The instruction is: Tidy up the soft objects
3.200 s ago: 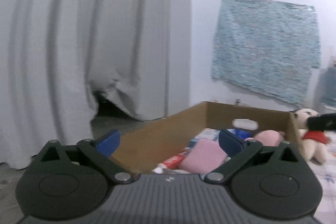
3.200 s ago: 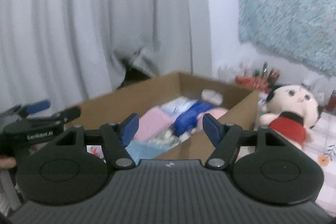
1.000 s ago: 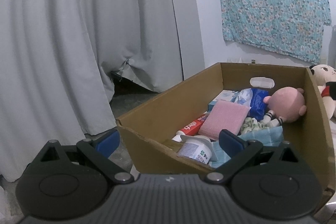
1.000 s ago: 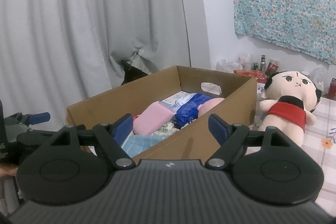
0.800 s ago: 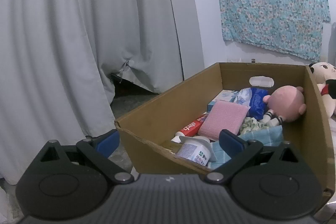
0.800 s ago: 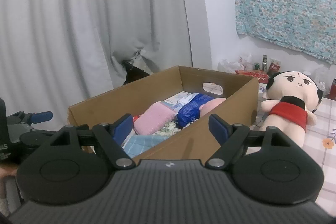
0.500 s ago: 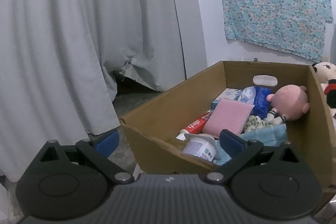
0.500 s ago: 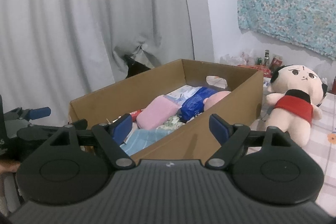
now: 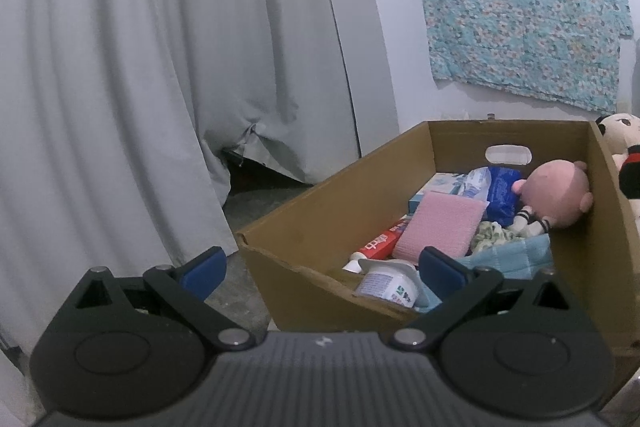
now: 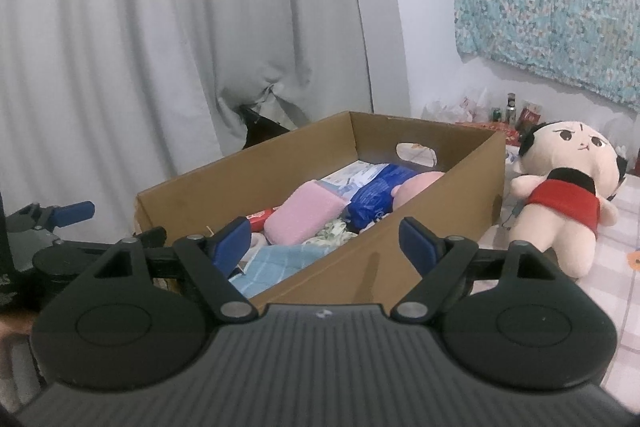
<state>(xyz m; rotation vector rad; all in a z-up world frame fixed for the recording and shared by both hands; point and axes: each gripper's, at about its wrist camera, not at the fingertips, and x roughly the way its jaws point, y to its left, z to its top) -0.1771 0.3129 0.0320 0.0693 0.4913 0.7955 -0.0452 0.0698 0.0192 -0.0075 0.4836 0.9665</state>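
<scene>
An open cardboard box (image 9: pixel 320 211) (image 10: pixel 440 227) holds a pink sponge (image 9: pixel 444 223) (image 10: pixel 304 211), a pink-headed doll (image 9: pixel 556 199), a blue packet (image 10: pixel 372 199), a light blue cloth (image 9: pixel 516 255) (image 10: pixel 276 263), a red toothpaste tube (image 9: pixel 380 239) and a white tub (image 9: pixel 388 285). A plush doll in a red top (image 10: pixel 568 187) stands right of the box. My left gripper (image 9: pixel 320 267) is open at the box's near left corner, holding nothing. My right gripper (image 10: pixel 324 239) is open before the box's near wall, empty. The left gripper's blue fingertip (image 10: pixel 74 213) shows at the right view's left edge.
Grey curtains (image 9: pixel 160 67) hang behind and left of the box. A floral cloth (image 9: pixel 520 7) is pinned to the white wall. Small bottles and packets (image 10: pixel 508 115) crowd the far side near the wall. A patterned sheet (image 10: pixel 624 243) covers the surface under the plush doll.
Both views settled from an earlier blurred sweep and now look down into the box. Over the last second the scene barely shifts; both grippers stay open and empty.
</scene>
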